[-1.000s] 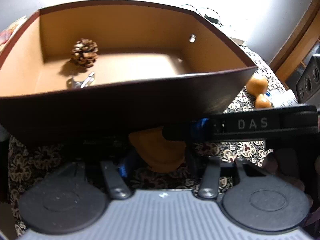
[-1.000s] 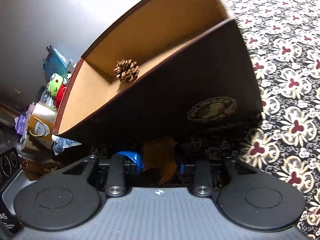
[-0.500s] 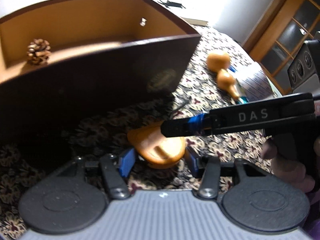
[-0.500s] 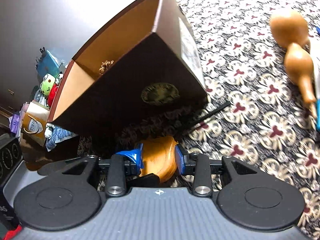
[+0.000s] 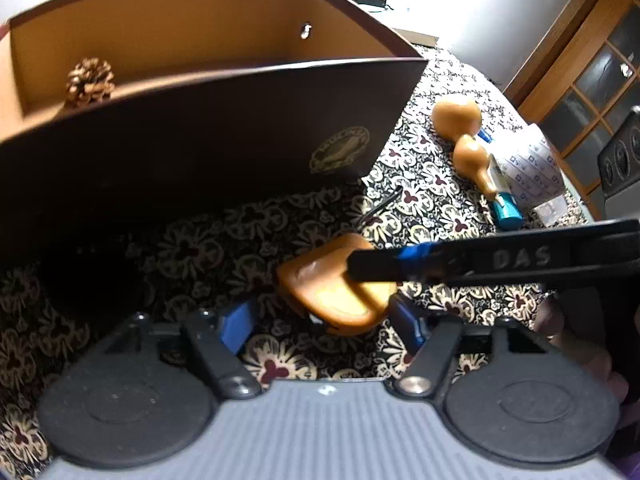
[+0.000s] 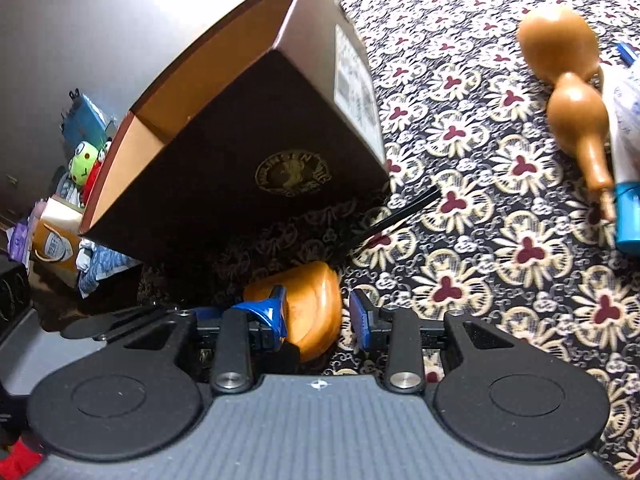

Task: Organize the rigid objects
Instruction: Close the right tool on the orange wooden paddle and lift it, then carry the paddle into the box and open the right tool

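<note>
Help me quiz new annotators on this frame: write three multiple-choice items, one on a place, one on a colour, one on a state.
1. Where is the pine cone?
A. inside the brown box
B. on the cloth beside the gourd
C. in the right claw

2. What colour is the gourd?
A. green
B. orange-brown
C. white

3. What state is the left claw in?
A. shut on the pine cone
B. open
C. out of view

Answers:
1. A: the pine cone sits behind the near wall of the brown box.
2. B: the gourd shows glossy orange-brown.
3. B: the left claw has its jaws wide apart.
</note>
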`<state>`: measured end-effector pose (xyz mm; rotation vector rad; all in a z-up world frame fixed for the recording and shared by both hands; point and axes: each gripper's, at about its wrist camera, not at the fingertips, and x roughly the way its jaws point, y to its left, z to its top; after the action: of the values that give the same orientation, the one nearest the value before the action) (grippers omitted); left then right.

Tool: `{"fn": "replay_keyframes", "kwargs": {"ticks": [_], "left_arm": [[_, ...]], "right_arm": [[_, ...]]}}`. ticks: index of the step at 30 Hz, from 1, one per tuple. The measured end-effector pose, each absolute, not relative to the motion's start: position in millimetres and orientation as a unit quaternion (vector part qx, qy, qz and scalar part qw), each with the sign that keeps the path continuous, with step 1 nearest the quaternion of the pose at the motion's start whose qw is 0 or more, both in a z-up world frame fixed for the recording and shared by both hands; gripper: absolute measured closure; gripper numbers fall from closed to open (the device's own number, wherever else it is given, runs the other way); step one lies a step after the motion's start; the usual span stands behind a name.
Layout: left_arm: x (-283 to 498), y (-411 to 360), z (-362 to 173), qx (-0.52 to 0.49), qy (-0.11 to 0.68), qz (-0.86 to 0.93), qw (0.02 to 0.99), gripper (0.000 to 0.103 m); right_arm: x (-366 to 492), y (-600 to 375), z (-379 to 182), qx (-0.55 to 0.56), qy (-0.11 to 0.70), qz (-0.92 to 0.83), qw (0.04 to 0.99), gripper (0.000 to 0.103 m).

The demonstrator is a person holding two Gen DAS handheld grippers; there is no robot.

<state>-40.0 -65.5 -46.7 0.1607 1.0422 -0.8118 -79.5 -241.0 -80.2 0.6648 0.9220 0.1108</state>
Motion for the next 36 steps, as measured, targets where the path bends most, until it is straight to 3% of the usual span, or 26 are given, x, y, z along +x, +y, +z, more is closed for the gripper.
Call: {"fn": "replay_keyframes", "kwargs": {"ticks": [9,22,36], "left_arm": [[-44.4,-75.5,-52.4,0.097,0.479,-0.368,0.791,0.033],[-47.8,-74.5,-51.2,0.086,0.477,-0.39,0.783,0.035],[-63.5,-108.3,15.8,0.121,0.361,-0.483,0.789,0.035]], "right_arm": [[-70.0,-226.8,-80.0,0.281,0.422,0.068,0.859,0.082],[-87.8,-242.0,-82.5,0.321,0.413,0.063,0.85,0.087],[-134.7,-274.9,-10.8,0.295,0.294,0.005,0.909,0.087]]}}
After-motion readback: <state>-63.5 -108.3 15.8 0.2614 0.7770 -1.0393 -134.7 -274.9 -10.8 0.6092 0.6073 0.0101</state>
